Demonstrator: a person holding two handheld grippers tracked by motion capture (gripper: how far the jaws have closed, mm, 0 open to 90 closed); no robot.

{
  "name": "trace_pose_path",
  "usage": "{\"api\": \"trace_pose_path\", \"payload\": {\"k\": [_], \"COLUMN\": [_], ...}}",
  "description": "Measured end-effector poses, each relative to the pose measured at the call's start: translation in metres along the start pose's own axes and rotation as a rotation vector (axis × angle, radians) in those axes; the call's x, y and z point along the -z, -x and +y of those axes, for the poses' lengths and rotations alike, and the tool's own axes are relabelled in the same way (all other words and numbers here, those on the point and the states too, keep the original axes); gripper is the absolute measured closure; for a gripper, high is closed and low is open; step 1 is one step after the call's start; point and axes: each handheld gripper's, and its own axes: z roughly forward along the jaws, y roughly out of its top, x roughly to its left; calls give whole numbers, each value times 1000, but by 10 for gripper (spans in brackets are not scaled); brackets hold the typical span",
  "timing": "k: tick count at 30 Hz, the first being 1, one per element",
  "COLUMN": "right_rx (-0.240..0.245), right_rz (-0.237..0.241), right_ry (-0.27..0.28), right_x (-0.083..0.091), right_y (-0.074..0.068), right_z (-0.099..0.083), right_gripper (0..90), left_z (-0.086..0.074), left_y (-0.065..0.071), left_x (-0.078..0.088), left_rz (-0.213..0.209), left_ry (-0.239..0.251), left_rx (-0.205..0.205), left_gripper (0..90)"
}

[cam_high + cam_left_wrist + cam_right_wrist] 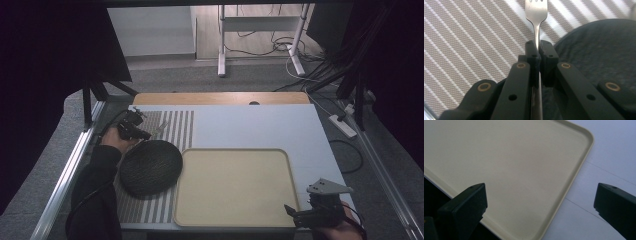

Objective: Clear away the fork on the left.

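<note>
A silver fork [536,15] sticks out over the striped placemat [469,37], and my left gripper [538,48] is shut on its handle. From above, that gripper [142,132] sits at the mat's far left, just beyond a dark round plate [150,167], with the fork [160,128] pointing right. The plate [599,50] lies right under the left jaws. My right gripper [296,212] is open at the front right corner of a beige tray [232,187]. Nothing is between its jaws, which hang wide apart over the tray's rim [574,177].
The placemat [177,127] and tray rest on a pale blue-white table top [260,125], which also shows as white surface [614,152] right of the tray. Beyond the table stand a desk frame [222,45], cables and a power strip [342,125] on the floor.
</note>
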Motion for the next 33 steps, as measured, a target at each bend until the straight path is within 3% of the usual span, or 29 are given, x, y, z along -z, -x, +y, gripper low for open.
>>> {"api": "trace_pose_path", "payload": {"k": [14, 23, 33], "right_rx": [8, 0, -9], "right_rz": [-2, 3, -1], "right_ry": [3, 14, 20], "right_x": [1, 2, 2], "right_y": [0, 0, 1], "right_z": [0, 0, 0], "right_gripper": [0, 0, 0], "left_z": [-11, -22, -32], "left_y": [44, 72, 102], "left_x": [2, 14, 20], "left_rz": [-46, -72, -98], "left_ry": [17, 66, 95], "left_rx": [-18, 6, -3], "left_gripper": [857, 857, 857]}}
